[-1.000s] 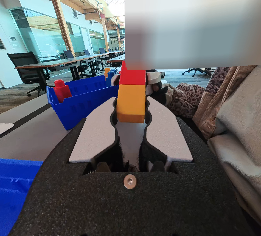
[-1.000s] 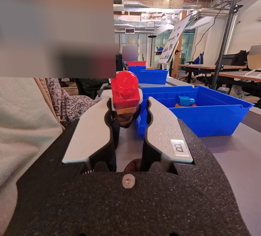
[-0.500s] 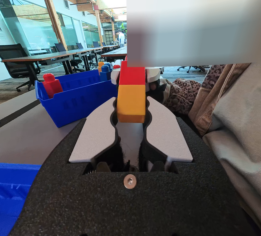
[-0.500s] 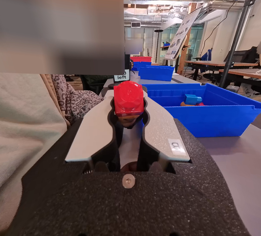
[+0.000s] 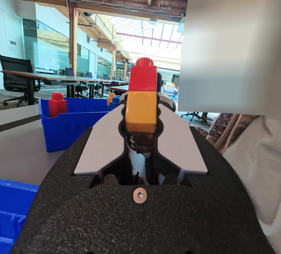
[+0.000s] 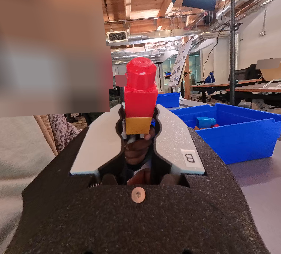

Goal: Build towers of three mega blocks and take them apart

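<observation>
A red block [image 5: 142, 77] sits pressed on top of a yellow block [image 5: 141, 109], held upright in the air. My left gripper [image 5: 140, 108] is shut on the yellow block. My right gripper [image 6: 139, 106] is shut on the lower part of the red block [image 6: 139, 102], and the yellow block [image 6: 138, 125] hangs under it between its fingers. The two grippers face each other around the stack. A hand [image 6: 136, 149] shows behind and below the blocks.
A blue bin [image 5: 73, 126] at the left holds a red block [image 5: 57, 106] and orange and blue ones. Another blue bin [image 5: 13, 210] is at the near left. In the right wrist view a blue bin [image 6: 243, 138] holds a blue block [image 6: 205, 122]. A person's sleeve [image 5: 250, 163] is close by. The tips of both grippers are at nearly the same place.
My right gripper has closed on the red block. Both grippers have risen and tilted up with the stack, so the red block's stud now shows in the left wrist view.
</observation>
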A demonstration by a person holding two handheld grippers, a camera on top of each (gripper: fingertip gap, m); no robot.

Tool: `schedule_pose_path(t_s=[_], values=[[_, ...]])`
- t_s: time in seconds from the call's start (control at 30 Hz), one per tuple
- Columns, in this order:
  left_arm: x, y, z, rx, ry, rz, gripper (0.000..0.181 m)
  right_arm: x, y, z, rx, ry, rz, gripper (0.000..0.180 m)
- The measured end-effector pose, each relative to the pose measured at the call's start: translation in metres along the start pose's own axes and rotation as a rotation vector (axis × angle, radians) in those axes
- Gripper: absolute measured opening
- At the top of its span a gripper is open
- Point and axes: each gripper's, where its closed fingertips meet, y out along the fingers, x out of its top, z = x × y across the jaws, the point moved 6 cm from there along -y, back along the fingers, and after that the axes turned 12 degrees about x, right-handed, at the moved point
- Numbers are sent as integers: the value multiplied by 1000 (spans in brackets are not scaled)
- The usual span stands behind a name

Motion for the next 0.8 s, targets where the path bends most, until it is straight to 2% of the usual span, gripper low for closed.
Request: schedule_pose_path(t_s=[0.17,0.23,0.3,0.33,0.53,0.67,0.8], values=[[-4,3,-5,-32,20,46,36,1,-1,5,14,-55,30,36],[0,0,1,30,57,111,41,4,-5,4,-31,-124,48,36],[15,-7,14,170,118,186,48,8,-12,-1,-124,-175,63,36],[24,-11,25,271,154,255,44,9,-16,-3,-167,-201,83,35],[80,-60,139,991,494,872,50,17,-22,1,-156,-219,52,36],[78,-75,212,1132,424,1177,50,16,-23,0,-169,-218,72,36],[60,-79,256,1179,385,1334,50,15,-25,-3,-191,-225,93,36]])
